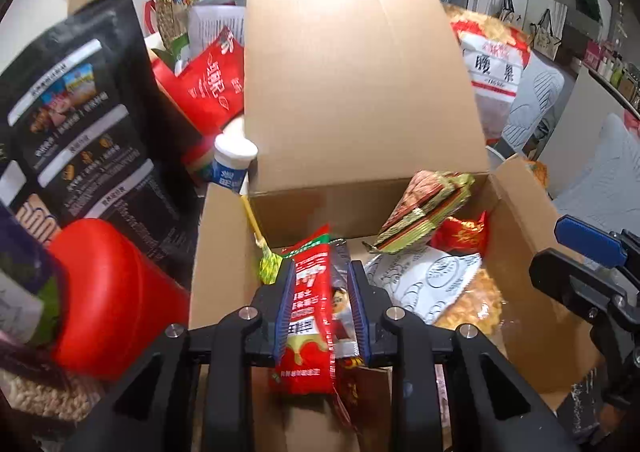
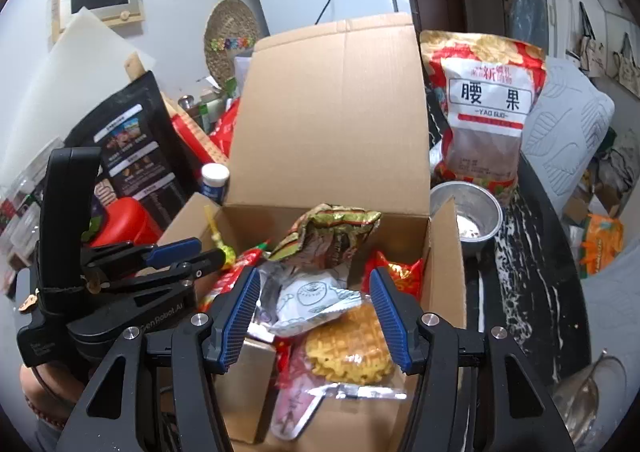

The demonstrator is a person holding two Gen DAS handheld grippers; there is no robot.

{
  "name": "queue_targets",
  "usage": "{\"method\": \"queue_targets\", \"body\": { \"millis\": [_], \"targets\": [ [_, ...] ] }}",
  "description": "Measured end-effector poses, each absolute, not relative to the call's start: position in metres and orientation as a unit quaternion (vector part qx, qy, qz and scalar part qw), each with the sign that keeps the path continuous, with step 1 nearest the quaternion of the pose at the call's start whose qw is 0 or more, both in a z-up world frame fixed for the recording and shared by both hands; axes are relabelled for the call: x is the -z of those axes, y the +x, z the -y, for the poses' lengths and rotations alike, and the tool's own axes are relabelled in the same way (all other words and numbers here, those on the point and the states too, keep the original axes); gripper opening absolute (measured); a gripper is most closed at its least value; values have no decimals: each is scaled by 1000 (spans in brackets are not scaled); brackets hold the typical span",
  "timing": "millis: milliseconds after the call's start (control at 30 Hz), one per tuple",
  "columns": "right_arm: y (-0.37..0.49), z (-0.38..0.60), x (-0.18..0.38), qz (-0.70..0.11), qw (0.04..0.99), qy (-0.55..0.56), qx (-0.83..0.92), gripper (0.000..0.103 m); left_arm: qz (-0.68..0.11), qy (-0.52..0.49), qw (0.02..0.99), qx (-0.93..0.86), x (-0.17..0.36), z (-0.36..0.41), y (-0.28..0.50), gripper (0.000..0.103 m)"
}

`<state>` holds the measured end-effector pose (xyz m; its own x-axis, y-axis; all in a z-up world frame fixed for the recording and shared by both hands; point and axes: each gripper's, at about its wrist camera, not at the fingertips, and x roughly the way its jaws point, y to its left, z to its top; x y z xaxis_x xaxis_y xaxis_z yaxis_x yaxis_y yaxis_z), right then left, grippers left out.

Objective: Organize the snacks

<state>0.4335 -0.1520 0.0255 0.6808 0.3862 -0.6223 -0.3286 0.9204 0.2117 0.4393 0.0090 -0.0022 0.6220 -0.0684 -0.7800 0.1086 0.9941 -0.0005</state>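
Note:
An open cardboard box (image 1: 360,92) (image 2: 332,112) stands on the table with its far flap up. Inside lie a green-gold foil packet (image 1: 428,208) (image 2: 332,232), a white printed packet (image 1: 420,280) (image 2: 308,300), a clear bag of yellow waffle snacks (image 2: 348,348) and a small red packet (image 1: 460,232) (image 2: 396,272). My left gripper (image 1: 322,312) is shut on a red snack packet (image 1: 310,316), held over the box's near left part. My right gripper (image 2: 316,316) hovers open above the white packet and waffle bag, with nothing pressed between its pads.
Left of the box stand a black pouch (image 1: 76,120) (image 2: 136,148), a red container (image 1: 112,304) and a small white-blue bottle (image 1: 232,160) (image 2: 214,180). A large cashew bag (image 2: 484,112) and a metal bowl (image 2: 468,212) sit to the right.

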Motion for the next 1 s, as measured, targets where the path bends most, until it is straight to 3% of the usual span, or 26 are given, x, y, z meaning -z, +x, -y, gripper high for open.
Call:
{"method": "queue_targets", "body": {
  "millis": [400, 733, 767, 833, 867, 900, 1000],
  "targets": [
    [382, 159, -77, -298, 935, 30, -191, 57, -381, 21, 922, 61, -60, -14, 396, 26],
    [318, 167, -106, -250, 950, 19, -187, 64, -331, 29, 941, 58, -102, -15, 334, 26],
    [310, 168, -107, -247, 951, 18, -187, 65, -327, 29, 943, 59, -105, -16, 326, 30],
    [295, 170, -106, -239, 953, 19, -183, 65, -319, 28, 945, 60, -107, -18, 311, 59],
    [288, 172, -106, -237, 954, 21, -183, 65, -312, 27, 948, 60, -108, -19, 303, 83],
    [281, 173, -106, -234, 954, 23, -184, 65, -300, 27, 952, 58, -109, -20, 294, 92],
    [260, 175, -106, -227, 956, 22, -184, 68, -290, 28, 955, 51, -110, -21, 271, 93]
  ]
}}
